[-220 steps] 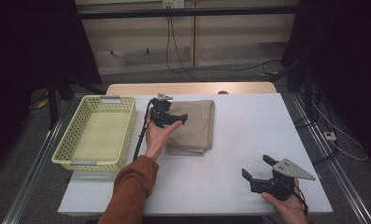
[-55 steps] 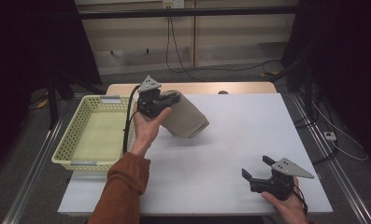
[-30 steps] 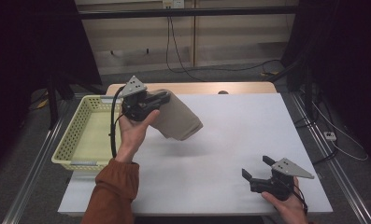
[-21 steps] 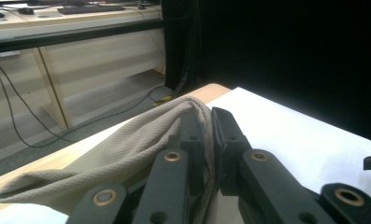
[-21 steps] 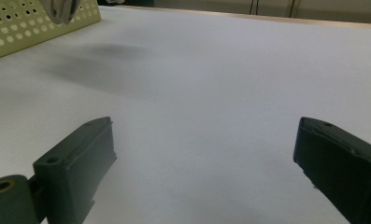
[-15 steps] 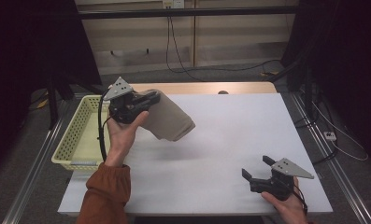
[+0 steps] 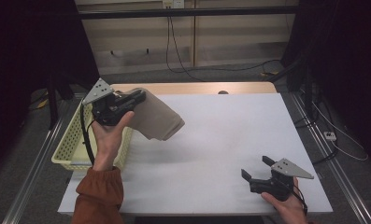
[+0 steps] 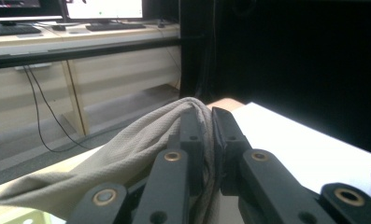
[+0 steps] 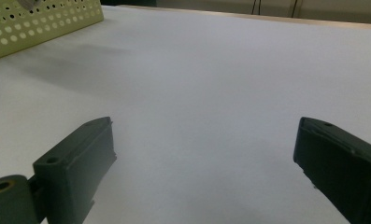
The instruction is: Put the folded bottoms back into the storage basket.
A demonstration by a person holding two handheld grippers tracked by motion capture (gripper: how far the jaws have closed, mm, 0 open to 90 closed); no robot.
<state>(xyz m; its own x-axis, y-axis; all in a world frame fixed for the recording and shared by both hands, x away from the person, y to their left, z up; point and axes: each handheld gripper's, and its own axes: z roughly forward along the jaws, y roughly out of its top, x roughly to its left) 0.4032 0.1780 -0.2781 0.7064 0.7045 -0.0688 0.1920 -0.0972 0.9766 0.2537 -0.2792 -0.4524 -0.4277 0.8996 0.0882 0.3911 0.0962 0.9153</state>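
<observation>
A folded beige cloth (image 7: pixel 156 119) hangs in the air above the white table's left part, beside the yellow basket (image 7: pixel 70 144). My left gripper (image 7: pixel 137 97) is shut on the cloth's upper edge; in the left gripper view the fabric (image 8: pixel 127 154) is bunched between the two black jaws of that gripper (image 8: pixel 206 126). Near the table's front right corner my right gripper (image 7: pixel 255 168) rests low in a hand, jaws wide apart. In the right gripper view the right gripper (image 9: pixel 206 140) has only bare table between its fingers.
The perforated yellow basket (image 9: pixel 38 21) stands at the table's left edge. The white table top (image 7: pixel 230 135) stretches between the two hands. Cables lie on the floor behind the table, and dark curtains flank both sides.
My left gripper has carried the cloth left and slightly up, from over the table's middle toward the basket. The right gripper has stayed where it was.
</observation>
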